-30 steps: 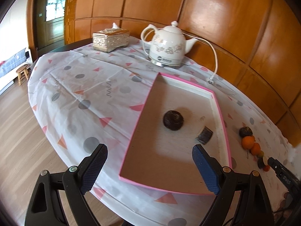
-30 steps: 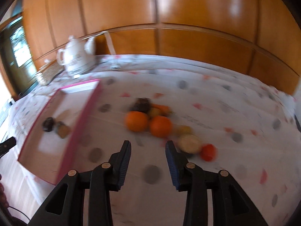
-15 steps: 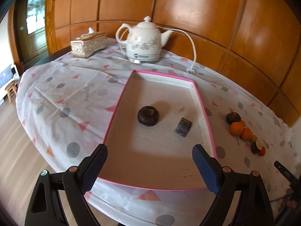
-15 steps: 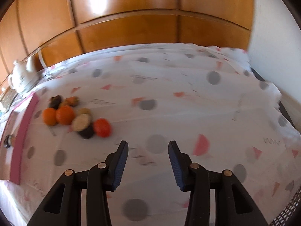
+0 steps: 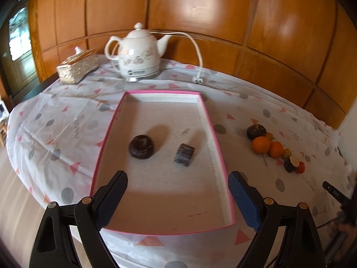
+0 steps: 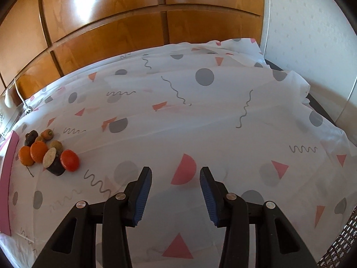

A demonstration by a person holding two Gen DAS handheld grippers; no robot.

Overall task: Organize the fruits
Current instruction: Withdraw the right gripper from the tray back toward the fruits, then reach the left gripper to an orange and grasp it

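Observation:
A pink-rimmed tray (image 5: 214, 129) lies on the patterned tablecloth; a dark round fruit (image 5: 141, 146) and a dark cut piece (image 5: 183, 154) lie in it. My left gripper (image 5: 177, 198) is open and empty over the tray's near end. A cluster of fruits lies right of the tray: two oranges (image 5: 261, 145), a dark fruit (image 5: 256, 131), a cut dark piece (image 5: 291, 164). In the right wrist view the cluster (image 6: 39, 151) with a red fruit (image 6: 69, 160) is far left. My right gripper (image 6: 175, 195) is open and empty over bare cloth.
A white electric kettle (image 5: 137, 54) with its cord and plug (image 5: 198, 80) stands behind the tray. A gold tissue box (image 5: 77, 65) sits at the back left. Wood panelling runs behind the table. The table's right end meets a white wall (image 6: 312, 33).
The left gripper has swung so the tray sits centred between its fingers. The right gripper has swung right, away from the fruit cluster, which is now at the far left of its view.

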